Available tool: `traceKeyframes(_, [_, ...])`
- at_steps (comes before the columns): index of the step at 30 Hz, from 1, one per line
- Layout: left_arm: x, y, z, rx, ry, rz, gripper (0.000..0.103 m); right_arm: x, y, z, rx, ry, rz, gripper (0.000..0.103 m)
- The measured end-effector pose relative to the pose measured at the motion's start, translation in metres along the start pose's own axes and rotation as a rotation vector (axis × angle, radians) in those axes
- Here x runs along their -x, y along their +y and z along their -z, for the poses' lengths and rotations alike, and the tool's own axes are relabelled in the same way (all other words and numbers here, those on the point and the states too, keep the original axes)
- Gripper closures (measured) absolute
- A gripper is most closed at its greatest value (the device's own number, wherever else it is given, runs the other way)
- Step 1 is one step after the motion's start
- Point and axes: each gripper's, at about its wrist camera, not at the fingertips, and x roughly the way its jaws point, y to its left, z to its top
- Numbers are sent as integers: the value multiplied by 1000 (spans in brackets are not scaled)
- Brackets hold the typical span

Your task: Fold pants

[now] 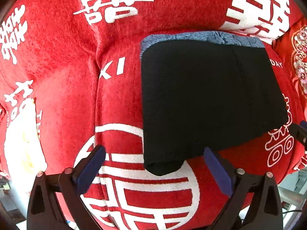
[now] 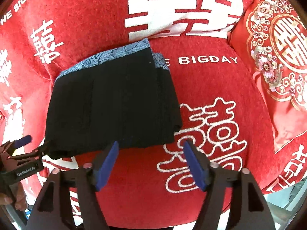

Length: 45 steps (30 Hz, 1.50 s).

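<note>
Black pants [image 1: 207,103] lie folded into a compact rectangle on a red sofa cover, with a blue patterned waistband [image 1: 201,36] showing along the far edge. They also show in the right wrist view [image 2: 111,105]. My left gripper [image 1: 153,153] is open and empty, its blue pads just short of the near left corner of the pants. My right gripper [image 2: 149,149] is open and empty, at the near right edge of the pants. The left gripper also appears at the left edge of the right wrist view [image 2: 26,147].
The red cover [image 1: 67,57] with white characters spans the whole seat and backrest. A red embroidered cushion [image 2: 276,57] leans at the right. The sofa's front edge and floor [image 2: 287,201] show at the lower right.
</note>
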Motion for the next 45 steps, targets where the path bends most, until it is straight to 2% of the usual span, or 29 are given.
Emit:
traceKeyframes(6, [-5, 1, -2, 13, 27, -17, 1, -5, -7, 6, 28, 18, 11, 23])
traceKeyframes(11, [-6, 7, -12, 49, 34, -42, 1, -10, -24, -5, -23, 48, -4, 23])
traceKeyframes(16, [-4, 18, -28, 101, 6, -49, 1, -12, -32, -26, -4, 50, -3, 23])
traceKeyframes(22, [-10, 32, -55, 172, -6, -67, 1, -21, -32, -60, 1, 34, -27, 23])
traceKeyframes(26, [-15, 39, -88, 220, -50, -83, 1, -33, -22, -102, 29, -13, -19, 23])
traceKeyframes(31, [-41, 36, -128, 243, -76, -100, 1, -61, -12, -139, 34, -14, 1, 23])
traceKeyframes(36, [-72, 34, -134, 256, -44, -104, 0, -92, -10, -142, 86, 23, 32, 19])
traceKeyframes(40, [-65, 35, -135, 225, -62, -100, 1, -89, -16, -140, 73, 24, 1, 18])
traceKeyframes(45, [-56, 34, -131, 205, -51, -93, 1, -76, -19, -126, 104, 41, 34, 18])
